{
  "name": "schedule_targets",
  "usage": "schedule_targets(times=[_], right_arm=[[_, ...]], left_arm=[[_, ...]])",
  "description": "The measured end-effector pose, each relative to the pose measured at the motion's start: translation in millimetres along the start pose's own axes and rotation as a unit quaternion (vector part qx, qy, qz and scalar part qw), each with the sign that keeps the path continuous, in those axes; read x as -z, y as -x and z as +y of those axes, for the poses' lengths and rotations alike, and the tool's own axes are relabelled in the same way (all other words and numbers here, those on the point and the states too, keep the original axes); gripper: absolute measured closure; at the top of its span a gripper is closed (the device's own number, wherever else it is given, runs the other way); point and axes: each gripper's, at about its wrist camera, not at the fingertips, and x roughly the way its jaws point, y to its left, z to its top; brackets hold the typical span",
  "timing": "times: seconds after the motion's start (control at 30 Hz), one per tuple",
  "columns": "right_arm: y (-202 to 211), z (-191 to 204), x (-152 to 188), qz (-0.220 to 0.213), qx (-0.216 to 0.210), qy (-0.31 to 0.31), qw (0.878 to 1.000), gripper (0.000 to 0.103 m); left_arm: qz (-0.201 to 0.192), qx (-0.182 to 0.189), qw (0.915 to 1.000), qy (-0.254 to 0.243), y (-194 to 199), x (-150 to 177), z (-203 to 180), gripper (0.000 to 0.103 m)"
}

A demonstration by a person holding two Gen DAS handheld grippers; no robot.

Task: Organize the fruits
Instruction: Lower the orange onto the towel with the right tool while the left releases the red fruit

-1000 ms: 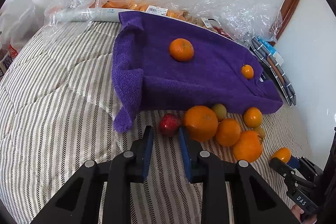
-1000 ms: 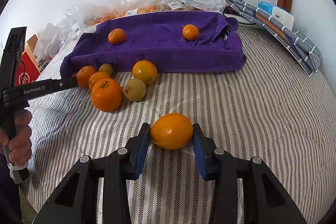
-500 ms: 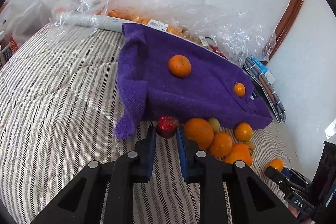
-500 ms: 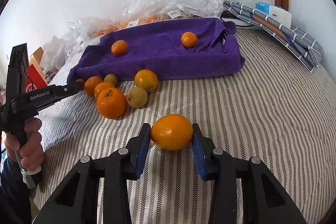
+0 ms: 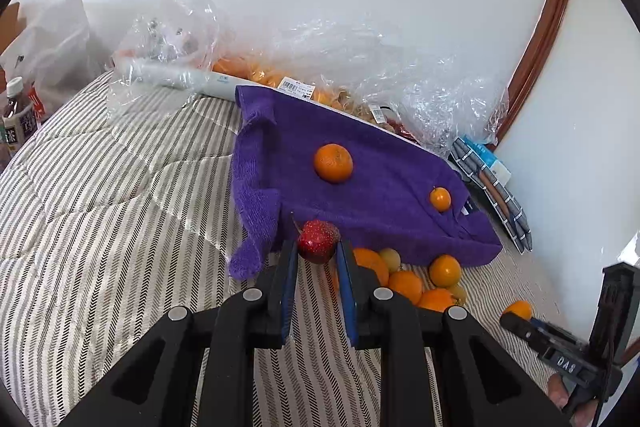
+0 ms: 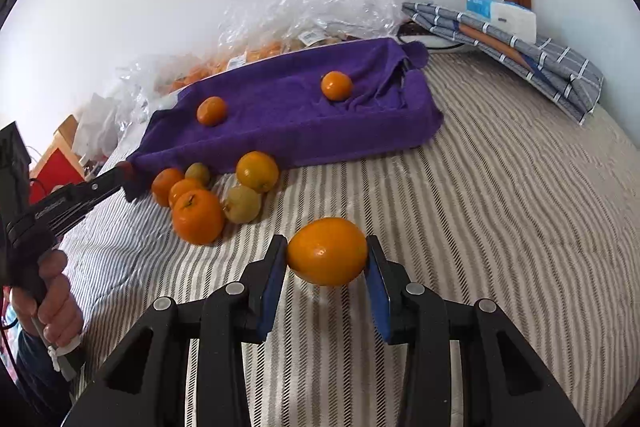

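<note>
Left hand-held gripper (image 5: 317, 254) fingers around red fruit (image 5: 318, 241), above bedspread (image 5: 100, 227).

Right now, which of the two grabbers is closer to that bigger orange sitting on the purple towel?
Left. The left gripper, holding the red fruit, is at the purple towel's near edge below the bigger orange. The right gripper, holding an orange fruit, sits back beyond the loose pile.

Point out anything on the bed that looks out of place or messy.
The purple towel lies rumpled, with one corner flopped onto the striped bedspread. Only two oranges sit on it; a loose cluster of fruit lies off its front edge. Crumpled clear plastic bags are heaped against the wall behind.
</note>
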Motion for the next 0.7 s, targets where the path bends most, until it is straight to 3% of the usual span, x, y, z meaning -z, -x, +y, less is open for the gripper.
schedule_targets(times=[0.13,0.43,0.7], right_arm=[[7.5,1.5,-20.6,-0.018,0.013,0.019,1.000,0.064],[-3.8,8.8,-95.1,-0.066,0.029,0.055,0.996,0.064],[-54.7,9.8,-126.6,-0.043,0.021,0.060,0.997,0.064]], left_arm=[[0.007,0.001,1.0000,0.000,2.1,-11.3,-4.6,0.084],[-0.029,-0.023,0.9990,-0.026,-14.9,-63.0,-26.2,0.084],[-0.022,-0.062,0.9977,-0.019,-63.6,-73.9,-16.1,0.084]])
